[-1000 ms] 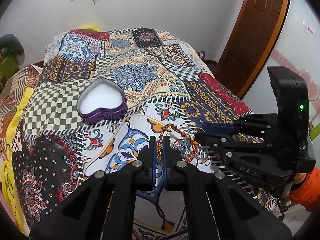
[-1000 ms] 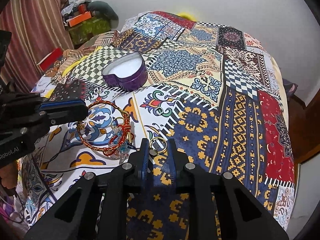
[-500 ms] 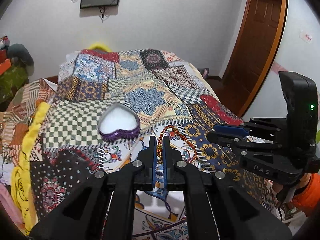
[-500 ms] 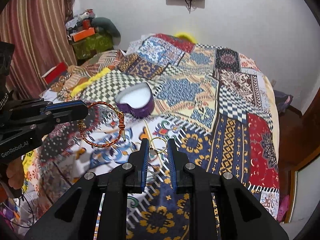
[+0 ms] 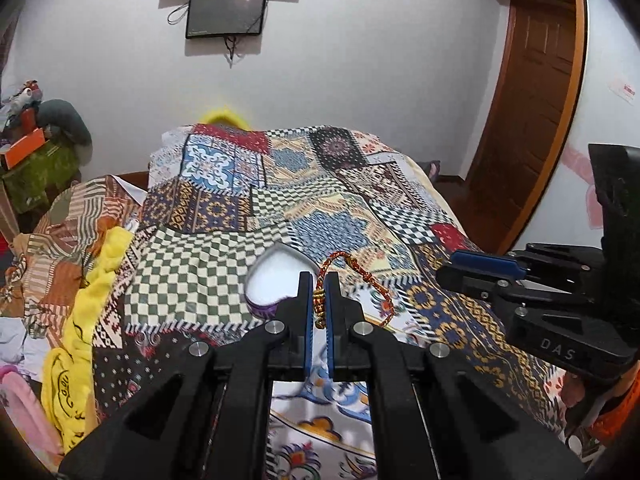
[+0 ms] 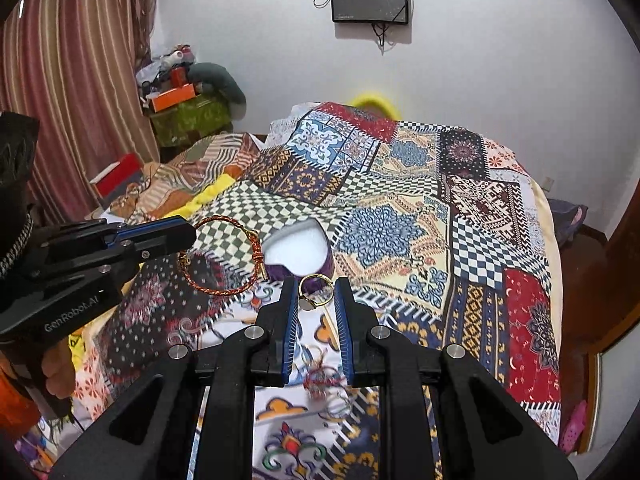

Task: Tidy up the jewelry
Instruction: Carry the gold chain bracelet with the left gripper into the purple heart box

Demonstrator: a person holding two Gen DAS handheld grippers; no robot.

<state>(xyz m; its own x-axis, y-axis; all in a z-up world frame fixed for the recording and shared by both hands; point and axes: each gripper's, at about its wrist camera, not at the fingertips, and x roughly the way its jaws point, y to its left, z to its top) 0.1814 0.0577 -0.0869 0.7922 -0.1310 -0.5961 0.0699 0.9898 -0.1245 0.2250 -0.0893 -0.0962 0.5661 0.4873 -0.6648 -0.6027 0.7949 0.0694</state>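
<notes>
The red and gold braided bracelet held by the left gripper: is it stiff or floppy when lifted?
Probably fairly stiff: the braided bracelet, pinched at one spot by the left gripper, holds an open round loop in the air. Its small knotted end seems to dangle loosely. It looks light for its size, so a gentle pinch should suffice.

My view takes in a white wall with a dark screen mounted at upper centre. A bed fills the middle under a patchwork quilt. At right stands a brown wooden door. In my right view, striped curtains hang at upper left, beside a cluttered green box.
</notes>
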